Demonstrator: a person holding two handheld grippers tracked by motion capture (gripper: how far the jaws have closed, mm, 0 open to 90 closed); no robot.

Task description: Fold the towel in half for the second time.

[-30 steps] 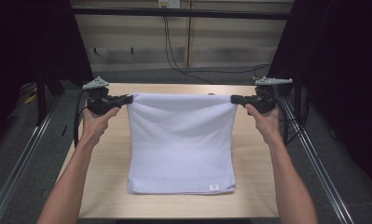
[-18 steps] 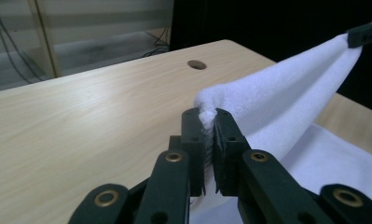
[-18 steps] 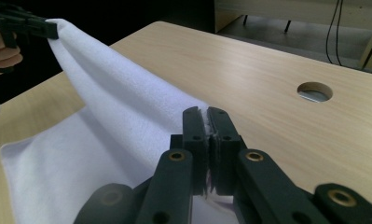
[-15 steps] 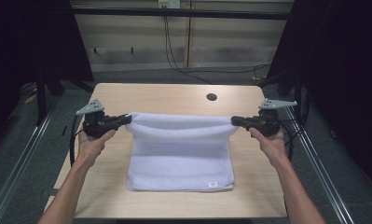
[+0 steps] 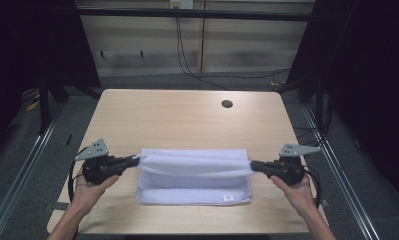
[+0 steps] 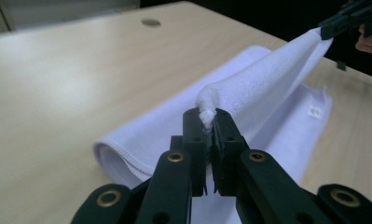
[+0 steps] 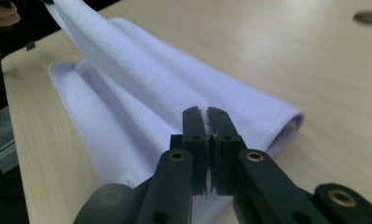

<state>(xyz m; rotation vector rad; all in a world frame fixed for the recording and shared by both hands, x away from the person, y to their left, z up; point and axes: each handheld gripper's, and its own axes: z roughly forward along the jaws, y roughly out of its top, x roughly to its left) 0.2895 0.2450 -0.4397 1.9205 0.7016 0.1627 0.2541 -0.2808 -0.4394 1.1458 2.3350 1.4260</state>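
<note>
Wooden table (image 5: 187, 120), pale top, 1 round cable hole (image 5: 227, 104) near the far edge. White towel (image 5: 194, 176) lies on the near half of the table, doubled over: lower layer flat on the wood, upper edge lifted and stretched taut between the 2 grippers, above the lower layer. Small label (image 5: 228, 198) on the near right corner of the lower layer. Left gripper (image 5: 136, 161): jaws clamped tight on the towel's left corner, a tuft of cloth bulging above the tips. Right gripper (image 5: 253, 166): jaws pinched closed on the right corner, cloth just visible in the slit between them.
</note>
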